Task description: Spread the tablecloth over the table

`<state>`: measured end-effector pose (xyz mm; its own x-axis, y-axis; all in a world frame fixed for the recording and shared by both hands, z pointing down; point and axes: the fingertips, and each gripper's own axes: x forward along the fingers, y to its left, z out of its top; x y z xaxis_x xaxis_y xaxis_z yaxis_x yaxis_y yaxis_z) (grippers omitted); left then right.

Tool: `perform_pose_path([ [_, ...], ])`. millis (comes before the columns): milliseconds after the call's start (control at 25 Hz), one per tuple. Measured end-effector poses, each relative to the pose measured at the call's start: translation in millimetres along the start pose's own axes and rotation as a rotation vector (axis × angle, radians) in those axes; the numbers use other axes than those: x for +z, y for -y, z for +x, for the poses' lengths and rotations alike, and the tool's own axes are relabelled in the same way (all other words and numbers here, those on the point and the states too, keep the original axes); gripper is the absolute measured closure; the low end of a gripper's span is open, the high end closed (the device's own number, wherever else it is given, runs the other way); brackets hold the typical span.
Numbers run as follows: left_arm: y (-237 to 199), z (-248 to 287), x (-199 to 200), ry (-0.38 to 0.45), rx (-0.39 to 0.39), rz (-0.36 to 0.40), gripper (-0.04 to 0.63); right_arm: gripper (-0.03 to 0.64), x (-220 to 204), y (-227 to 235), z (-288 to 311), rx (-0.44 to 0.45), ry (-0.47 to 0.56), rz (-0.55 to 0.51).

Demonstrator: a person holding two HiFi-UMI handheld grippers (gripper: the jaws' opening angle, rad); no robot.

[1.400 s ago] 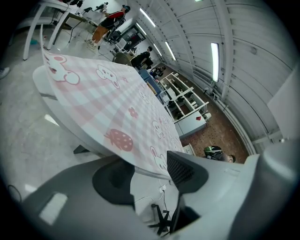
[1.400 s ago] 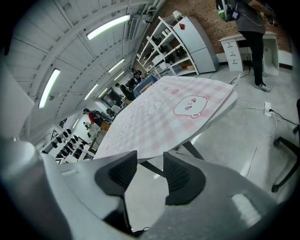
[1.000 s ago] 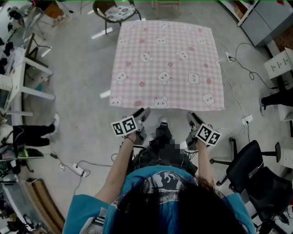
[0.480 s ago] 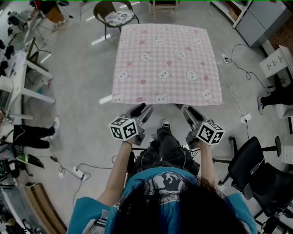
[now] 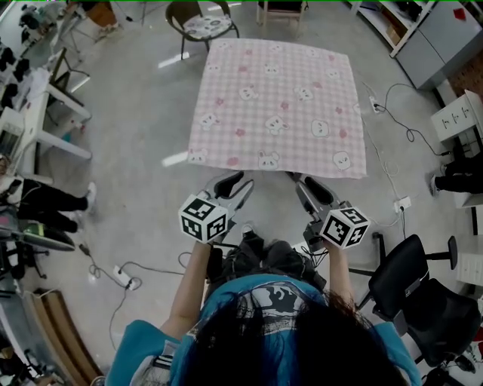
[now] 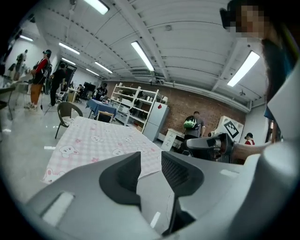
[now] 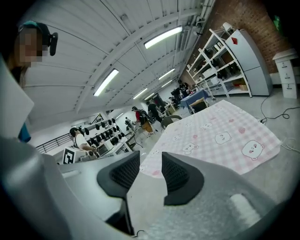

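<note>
1. The pink checked tablecloth printed with white bears (image 5: pixel 275 105) lies spread out flat at 12 o'clock in the head view. It sits ahead of the person, and its near edge is just beyond both grippers.
2. The left gripper (image 5: pixel 235 185), with its black-and-white marker cube, is at 7 o'clock of the cloth and apart from it. In the left gripper view (image 6: pixel 151 161) its dark ribbed jaws are closing. A clear gap remains between them and they hold nothing.
3. The right gripper (image 5: pixel 308 188) is at 5 o'clock of the cloth, also apart from it. In the right gripper view (image 7: pixel 151 164) its jaws stand moderately apart and empty, with the cloth (image 7: pixel 220 136) beyond them.
4. A round-backed metal chair with a patterned seat (image 5: pixel 202 19) stands at 11 o'clock of the cloth.
5. A black office chair (image 5: pixel 407 283) stands on the grey floor (image 5: pixel 136 151) at 4 o'clock of the right gripper.
</note>
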<state>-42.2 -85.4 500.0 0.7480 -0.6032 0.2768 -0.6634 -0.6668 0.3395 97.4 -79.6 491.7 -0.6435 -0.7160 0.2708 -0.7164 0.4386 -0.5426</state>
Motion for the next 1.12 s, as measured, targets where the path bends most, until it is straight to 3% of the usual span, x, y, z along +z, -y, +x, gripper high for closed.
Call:
perform_pose_path([
  [160,11.9,-0.6,0.8,-0.022,0.007,0.055,0.463,0.485,2.1,-7.7,-7.0,0.024,-0.004,-0.027],
  [760,90.5,0.3,1.0,-0.01,0.027,0.095,0.58,0.598,-3.2,-32.8,-60.0,0.099,0.022,-0.081],
  [1120,118.1,-9.4,-3.6,0.024,0.061,0.114,0.581,0.624,-8.5,-39.6,-86.3,0.14,0.039,-0.123],
])
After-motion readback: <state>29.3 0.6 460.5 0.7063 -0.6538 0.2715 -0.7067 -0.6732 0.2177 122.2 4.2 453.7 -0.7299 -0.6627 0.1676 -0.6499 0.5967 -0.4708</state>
